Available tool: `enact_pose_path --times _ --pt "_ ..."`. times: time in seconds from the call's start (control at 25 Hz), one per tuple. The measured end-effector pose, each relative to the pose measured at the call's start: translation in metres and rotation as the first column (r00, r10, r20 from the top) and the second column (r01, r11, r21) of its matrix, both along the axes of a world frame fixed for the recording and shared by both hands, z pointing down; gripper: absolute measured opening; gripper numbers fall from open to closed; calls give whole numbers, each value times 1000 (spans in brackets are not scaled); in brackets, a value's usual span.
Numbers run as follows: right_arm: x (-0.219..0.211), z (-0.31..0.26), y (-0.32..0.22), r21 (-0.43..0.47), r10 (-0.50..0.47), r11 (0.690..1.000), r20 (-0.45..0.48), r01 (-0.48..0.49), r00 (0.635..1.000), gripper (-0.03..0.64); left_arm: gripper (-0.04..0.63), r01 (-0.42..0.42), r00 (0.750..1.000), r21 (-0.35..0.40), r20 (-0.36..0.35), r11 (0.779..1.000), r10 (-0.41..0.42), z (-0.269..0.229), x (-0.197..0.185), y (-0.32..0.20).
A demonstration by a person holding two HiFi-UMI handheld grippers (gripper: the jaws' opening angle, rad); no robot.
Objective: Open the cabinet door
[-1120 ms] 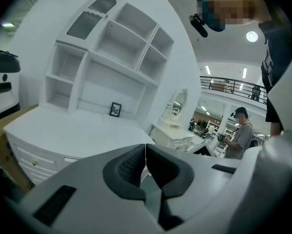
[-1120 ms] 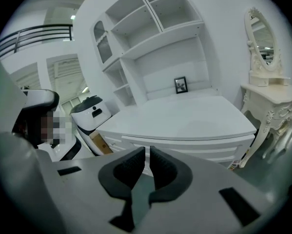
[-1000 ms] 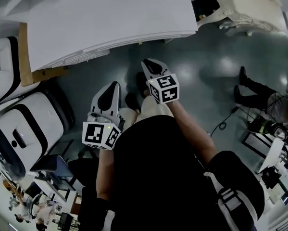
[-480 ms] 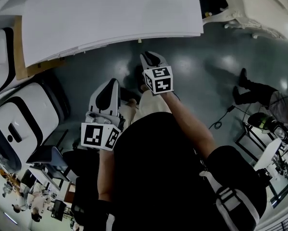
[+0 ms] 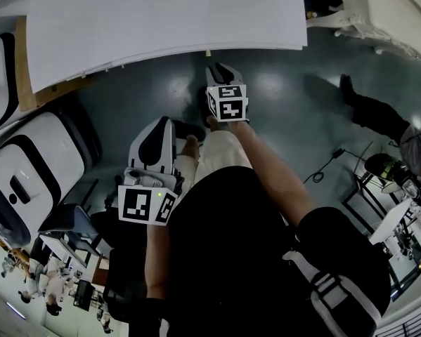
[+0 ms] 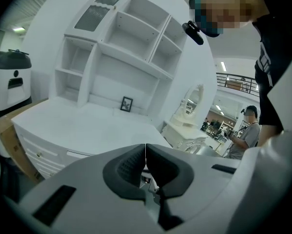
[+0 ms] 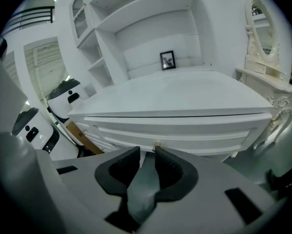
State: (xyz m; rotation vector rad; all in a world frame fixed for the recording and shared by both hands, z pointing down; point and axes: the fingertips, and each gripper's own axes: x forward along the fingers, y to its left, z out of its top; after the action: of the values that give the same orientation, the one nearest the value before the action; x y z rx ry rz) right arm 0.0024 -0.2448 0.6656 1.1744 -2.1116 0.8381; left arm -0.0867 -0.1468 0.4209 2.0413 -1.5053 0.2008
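The white cabinet (image 5: 161, 20) fills the top of the head view, with its shelved upper part (image 7: 150, 43) showing in the right gripper view. A small pale knob (image 7: 157, 144) sticks out of the cabinet's front panel, and the knob (image 5: 208, 53) also shows under the top's edge. My right gripper (image 7: 147, 151) points down at that front, just short of the knob; its jaws are opening and nothing is between them. My left gripper (image 6: 145, 150) hangs back lower left, its jaws shut and empty, and the left gripper (image 5: 158, 135) is apart from the cabinet.
Two white-and-black machines (image 5: 27, 174) and a brown board (image 5: 27, 76) stand left of the cabinet. A white vanity with an oval mirror (image 7: 262, 38) is on its right. A person's legs (image 5: 372, 111) and cables (image 5: 326, 170) lie on the dark floor at right.
My right gripper has moved up the picture toward the cabinet's front edge, now close under the knob. The left gripper has barely shifted.
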Motion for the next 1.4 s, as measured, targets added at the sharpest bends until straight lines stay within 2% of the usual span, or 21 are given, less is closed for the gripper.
enact_pose_path --times 0.44,0.88,1.4 --pt "-2 46 -23 -32 60 998 -41 -61 997 141 23 10 1000 -42 6 999 -10 20 0 0" --pt "-10 70 -39 -35 68 997 -79 -71 994 141 23 39 999 -86 12 996 -38 36 -10 12" --pt "-16 72 -42 -16 64 998 -98 -66 993 97 23 65 998 -84 10 994 -64 34 -14 18"
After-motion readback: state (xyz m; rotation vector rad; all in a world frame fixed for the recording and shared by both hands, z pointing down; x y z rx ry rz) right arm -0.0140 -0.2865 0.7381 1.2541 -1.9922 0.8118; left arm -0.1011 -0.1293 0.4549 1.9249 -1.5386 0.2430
